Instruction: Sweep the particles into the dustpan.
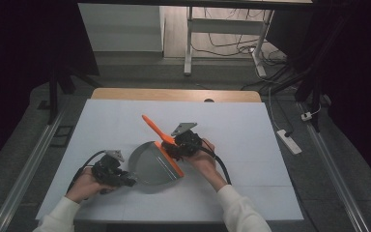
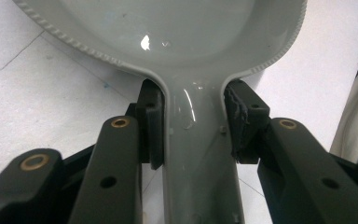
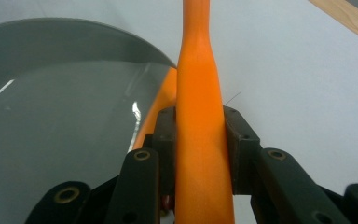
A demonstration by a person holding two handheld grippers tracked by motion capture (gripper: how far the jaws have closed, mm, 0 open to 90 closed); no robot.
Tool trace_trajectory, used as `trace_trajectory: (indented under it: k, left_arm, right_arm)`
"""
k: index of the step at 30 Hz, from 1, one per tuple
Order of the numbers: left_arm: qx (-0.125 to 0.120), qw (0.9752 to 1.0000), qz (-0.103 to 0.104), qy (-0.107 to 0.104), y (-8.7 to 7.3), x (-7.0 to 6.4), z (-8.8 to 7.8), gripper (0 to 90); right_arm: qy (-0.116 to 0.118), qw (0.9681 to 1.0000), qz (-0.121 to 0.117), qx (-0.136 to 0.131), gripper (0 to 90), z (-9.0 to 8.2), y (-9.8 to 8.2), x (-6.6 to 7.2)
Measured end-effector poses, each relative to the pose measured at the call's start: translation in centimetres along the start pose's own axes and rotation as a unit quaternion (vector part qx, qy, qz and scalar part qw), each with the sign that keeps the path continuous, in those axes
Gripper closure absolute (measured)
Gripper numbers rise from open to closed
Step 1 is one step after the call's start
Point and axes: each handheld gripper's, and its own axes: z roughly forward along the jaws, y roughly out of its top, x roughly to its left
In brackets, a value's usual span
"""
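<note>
The grey dustpan (image 1: 150,166) lies flat near the middle of the white counter (image 1: 101,121), with its orange lip (image 1: 170,159) on the side by your right hand. The orange brush (image 1: 155,129) sits at that lip, and its handle points up and away from you. Your left tool (image 1: 125,181) pinches the dustpan's grey handle (image 2: 198,154); both pads (image 2: 151,121) press on its sides right where it meets the pan. Your right tool (image 1: 174,147) pinches the orange brush handle, squeezed tight from both sides. It looks like you are at the sweeping step: one hand keeps the pan still while the other works the brush at its edge. I can't see any crumbs or dirt on the counter. Next, I think you need to keep the pan pressed flat and pull the brush gently toward the lip, so the pan does not slide or tip.
</note>
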Motion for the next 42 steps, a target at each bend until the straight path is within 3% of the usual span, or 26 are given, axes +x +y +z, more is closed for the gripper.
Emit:
trace_trajectory:
  k: [7, 11, 15, 17, 21, 26, 29, 32, 42]
  left_arm:
    - [0.001, 1.0, 0.002, 0.001, 0.0, 0.0, 0.0, 62.3]
    - [0.0, 1.0, 0.001, 0.001, 0.0, 0.0, 0.0, 62.3]
    - [-0.001, 1.0, 0.001, 0.003, 0.0, -0.1, 0.0, 62.3]
    - [0.0, 1.0, 0.002, 0.002, 0.0, -0.1, 0.0, 62.3]
    - [-0.001, 1.0, 0.001, 0.003, -0.1, -0.1, 0.1, 62.4]
    - [-0.001, 1.0, 0.002, 0.003, -0.2, -0.1, 0.1, 62.4]
    - [-0.002, 1.0, 0.002, 0.004, -0.2, -0.1, 0.1, 62.4]
    - [-0.003, 1.0, 0.002, 0.004, -0.2, -0.2, 0.1, 62.3]
    - [-0.003, 1.0, 0.003, 0.007, -0.3, -0.2, 0.1, 62.3]
  right_arm:
    - [0.003, 0.9998, -0.019, -0.005, 69.4, 0.2, 0.6, 1.4]
    - [0.025, 0.9995, -0.012, -0.016, 69.4, -0.1, 0.9, 1.9]
    - [0.055, 0.9976, -0.035, -0.022, 69.4, -0.4, 1.3, 2.8]
    - [0.061, 0.997, -0.033, -0.035, 69.4, -1.0, 1.5, 2.9]
    - [0.036, 0.9977, -0.024, -0.052, 69.4, -2.5, 1.5, 2.1]
    - [-0.003, 0.9988, 0.009, -0.049, 69.4, -3.8, 0.7, 0.3]
    - [-0.026, 0.9985, 0.014, -0.045, 69.4, -4.4, 0.1, -0.2]
    - [-0.033, 0.9983, 0.031, -0.038, 69.4, -4.6, -0.6, -0.8]
    - [-0.044, 0.9974, 0.052, -0.022, 69.4, -4.9, -2.3, -1.6]
